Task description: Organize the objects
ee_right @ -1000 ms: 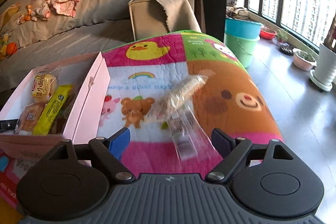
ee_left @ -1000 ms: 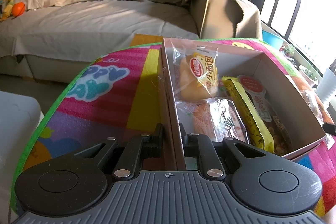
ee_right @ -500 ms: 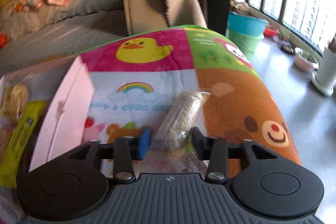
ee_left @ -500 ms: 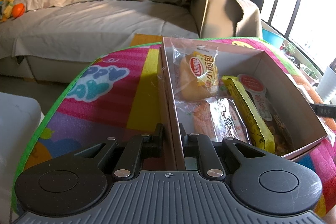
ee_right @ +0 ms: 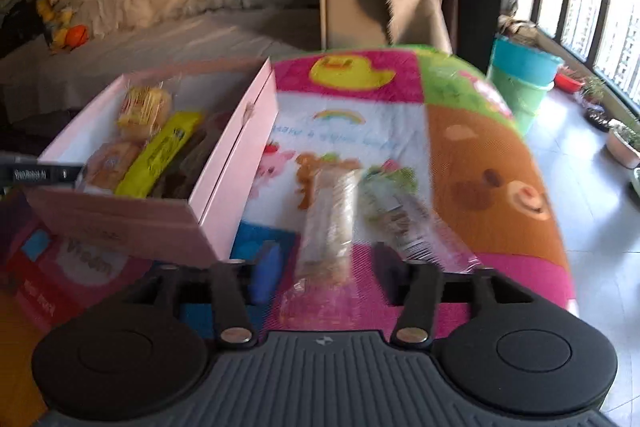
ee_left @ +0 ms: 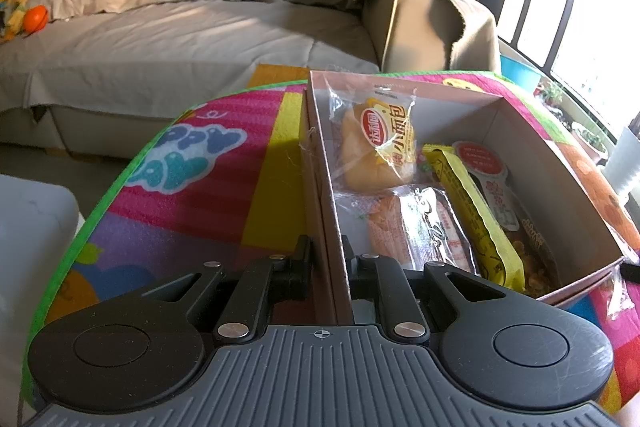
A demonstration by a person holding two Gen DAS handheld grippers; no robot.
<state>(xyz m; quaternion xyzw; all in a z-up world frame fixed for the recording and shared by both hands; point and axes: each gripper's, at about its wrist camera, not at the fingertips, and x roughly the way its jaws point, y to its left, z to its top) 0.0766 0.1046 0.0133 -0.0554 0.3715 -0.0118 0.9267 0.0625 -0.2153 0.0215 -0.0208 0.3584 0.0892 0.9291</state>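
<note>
A pink cardboard box (ee_left: 556, 163) on the colourful mat holds several wrapped snacks: a bread bun (ee_left: 378, 147), a yellow packet (ee_left: 476, 211) and others. My left gripper (ee_left: 327, 259) is shut on the box's near left wall. In the right wrist view the box (ee_right: 224, 163) lies to the left. My right gripper (ee_right: 324, 267) is shut on a clear-wrapped snack bar (ee_right: 330, 223) and holds it above the mat. A second clear packet (ee_right: 404, 219) lies on the mat just right of it.
A grey sofa (ee_left: 180, 39) with clothes and toys stands behind the mat. Green and blue buckets (ee_right: 520, 83) and potted plants (ee_right: 624, 139) stand on the floor at the right by the window. A red book or package (ee_right: 80, 267) lies under the box's near corner.
My right gripper closed on the snack bar and lifted it, pulling back and swinging left toward the box. My left gripper kept its hold on the box wall.
</note>
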